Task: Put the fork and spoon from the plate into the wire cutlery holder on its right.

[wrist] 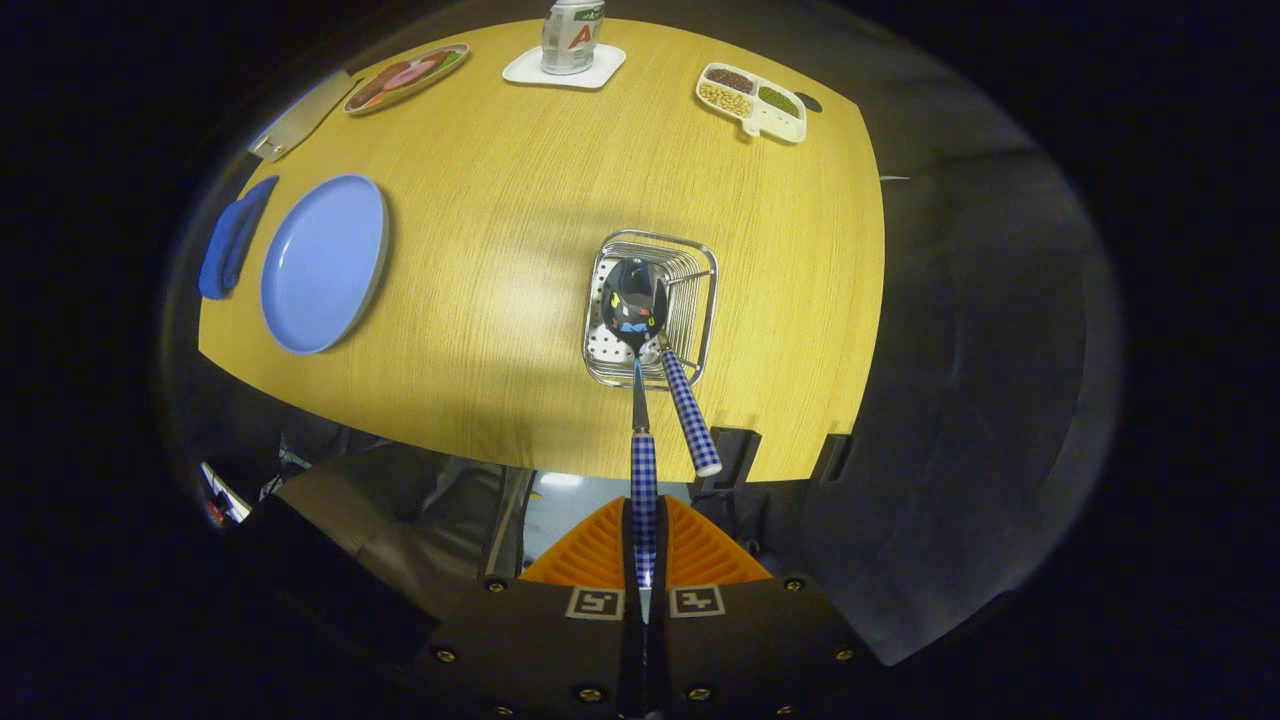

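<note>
Gripper view looks down on a round wooden tabletop (500,200). Farthest left lies a folded blue cloth (232,240), and just beside it a light blue plate (322,262) with nothing on it. Beyond the cloth a flat pale board (300,117) rests at the tabletop's rim, next to an oval dish (405,77) with a printed pattern. Further along the far side a glass jar (572,35) stands on a white coaster (563,68), and a white divided tray (752,102) holds dark, tan and green beans in separate compartments.

Well to the right of the plate sits the wire cutlery holder (651,308), a shiny metal basket with a perforated floor and thin wire walls. One utensil (688,412) already stands in it, its blue-and-white checked handle leaning out over the near rim toward the camera (its head is hidden, so I cannot tell that it is the fork). The spoon (636,310) has the same checked handle, a slim metal neck and a polished dark bowl that mirrors the surroundings; its bowl hangs over the holder's opening, just left of the other handle.

At the near end, the gripper (645,545) has its orange ribbed jaws closed narrowly on the spoon's handle, one on each side.
</note>
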### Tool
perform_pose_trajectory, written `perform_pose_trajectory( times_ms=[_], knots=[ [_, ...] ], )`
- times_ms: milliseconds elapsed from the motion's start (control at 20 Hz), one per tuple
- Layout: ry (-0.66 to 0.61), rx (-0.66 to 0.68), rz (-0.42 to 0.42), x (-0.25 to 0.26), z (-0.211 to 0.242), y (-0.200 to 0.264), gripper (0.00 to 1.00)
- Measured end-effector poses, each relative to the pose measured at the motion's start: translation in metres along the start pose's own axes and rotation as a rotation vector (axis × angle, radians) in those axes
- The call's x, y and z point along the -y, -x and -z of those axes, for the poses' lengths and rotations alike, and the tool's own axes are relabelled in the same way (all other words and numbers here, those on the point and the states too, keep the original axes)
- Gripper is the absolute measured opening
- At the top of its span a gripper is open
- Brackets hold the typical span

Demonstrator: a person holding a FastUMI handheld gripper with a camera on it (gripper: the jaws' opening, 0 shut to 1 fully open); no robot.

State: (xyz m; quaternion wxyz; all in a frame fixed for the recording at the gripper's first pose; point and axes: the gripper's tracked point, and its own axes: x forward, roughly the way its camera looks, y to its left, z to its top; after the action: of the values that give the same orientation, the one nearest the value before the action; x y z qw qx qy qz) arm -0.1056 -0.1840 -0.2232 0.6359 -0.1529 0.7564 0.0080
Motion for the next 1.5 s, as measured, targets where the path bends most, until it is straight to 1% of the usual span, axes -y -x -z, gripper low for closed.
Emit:
perform_pose_trajectory(
  times_ms=[200, 550, 800, 1000, 1100, 1250, 1300, 1400, 1450, 1500],
  knots=[
    [0.044, -0.089, 0.047, 0.008, -0.003, -0.004, 0.02],
    [0.169, -0.200, 0.122, 0.014, -0.023, -0.012, 0.02],
    [0.212, -0.224, 0.132, 0.015, -0.034, -0.017, 0.02],
    [0.220, -0.230, 0.123, 0.016, -0.037, -0.022, 0.02],
    [0.224, -0.224, 0.121, 0.016, -0.040, -0.024, 0.06],
    [0.223, -0.213, 0.120, 0.017, -0.042, -0.023, 0.06],
    [0.227, -0.208, 0.121, 0.017, -0.043, -0.025, 0.10],
    [0.223, -0.182, 0.118, 0.016, -0.047, -0.023, 0.11],
    [0.219, -0.168, 0.122, 0.016, -0.049, -0.020, 0.23],
    [0.214, -0.154, 0.132, 0.019, -0.049, -0.018, 0.32]
  ],
)
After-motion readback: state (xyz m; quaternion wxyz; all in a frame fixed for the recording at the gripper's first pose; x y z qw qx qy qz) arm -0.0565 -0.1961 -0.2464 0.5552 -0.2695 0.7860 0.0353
